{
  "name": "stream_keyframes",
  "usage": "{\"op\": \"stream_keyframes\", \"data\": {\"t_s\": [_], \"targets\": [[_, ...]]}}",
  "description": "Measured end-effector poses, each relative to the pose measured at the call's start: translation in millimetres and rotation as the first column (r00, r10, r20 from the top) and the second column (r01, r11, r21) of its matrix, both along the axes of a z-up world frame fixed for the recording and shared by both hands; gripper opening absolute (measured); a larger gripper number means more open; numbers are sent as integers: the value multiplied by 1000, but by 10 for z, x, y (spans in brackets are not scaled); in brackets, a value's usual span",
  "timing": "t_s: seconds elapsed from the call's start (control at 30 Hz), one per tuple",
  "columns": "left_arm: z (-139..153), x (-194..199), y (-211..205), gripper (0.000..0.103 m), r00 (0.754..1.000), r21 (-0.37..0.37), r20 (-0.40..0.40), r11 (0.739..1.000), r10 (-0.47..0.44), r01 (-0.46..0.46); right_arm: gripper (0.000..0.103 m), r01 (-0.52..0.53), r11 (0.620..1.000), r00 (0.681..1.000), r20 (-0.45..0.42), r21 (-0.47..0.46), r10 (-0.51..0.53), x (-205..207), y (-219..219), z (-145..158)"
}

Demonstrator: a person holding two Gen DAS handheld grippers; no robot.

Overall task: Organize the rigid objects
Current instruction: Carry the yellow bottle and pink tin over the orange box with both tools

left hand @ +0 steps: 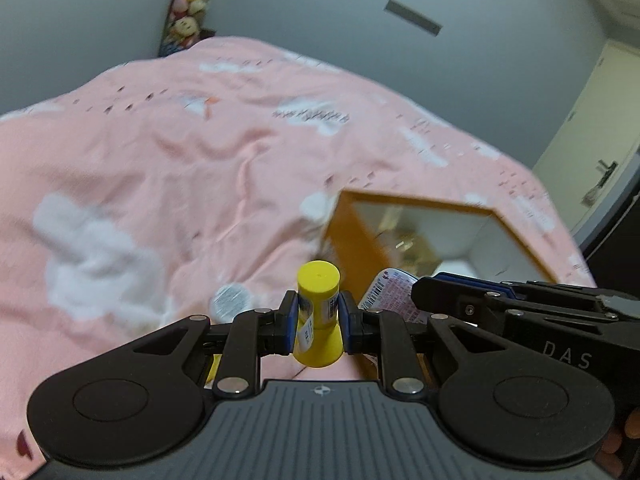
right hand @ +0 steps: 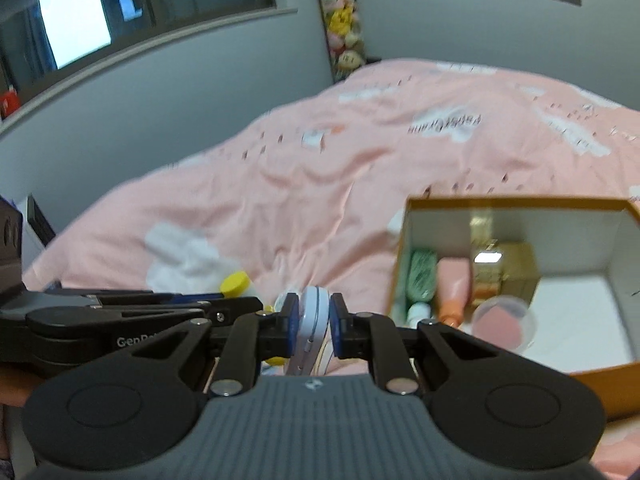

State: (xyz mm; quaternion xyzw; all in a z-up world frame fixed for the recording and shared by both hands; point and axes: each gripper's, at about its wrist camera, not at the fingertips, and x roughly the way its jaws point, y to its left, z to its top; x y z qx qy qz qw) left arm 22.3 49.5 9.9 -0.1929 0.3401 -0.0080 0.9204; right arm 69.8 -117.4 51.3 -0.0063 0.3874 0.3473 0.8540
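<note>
I count one orange box (right hand: pixel 520 202), one yellow-capped bottle (left hand: pixel 318 300), one pale blue case (right hand: pixel 313 320), two grippers, one bed (right hand: pixel 280 200).

Right gripper (right hand: pixel 315 318) clamps pale blue case (right hand: pixel 313 320); orange box (right hand: pixel 516 201) right.

The open orange cardboard box (right hand: pixel 520 202), white inside, runs off the right wrist view's right edge; in the left wrist view its near corner hides behind the other black gripper. Left of the box, the printing on the rumpled pink bedcover (left hand: pixel 160 152) is blurred beyond reading. Inside the box, the gold packages (right hand: pixel 504 272) are too smeared to identify.
</note>
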Motion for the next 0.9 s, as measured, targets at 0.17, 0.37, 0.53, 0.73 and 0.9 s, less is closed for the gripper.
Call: {"op": "stream_keyframes", "data": {"t_s": [0.17,0.37,0.53,0.73,0.9], "targets": [[314,168,-219,23,995,-8,92,999,-50,51,14,67,998,996,57,-7,-66,119,-247,243],[532,465,-602,23,975,-10,172,990,-139,142,14,146,986,985,103,-86,-137,369,-613,375],[440,785,-919,23,965,-69,156,973,-210,223,14,209,966,977,71,-155,-200,649,-950,335],[216,1138,-1280,23,956,-91,97,955,-275,284,14,243,932,968,0,-270,-252,999,-1240,87],[65,1382,-1472,23,952,-88,67,949,-298,303,14,220,904,968,-32,-366,-249,1210,-1333,-156]]}}
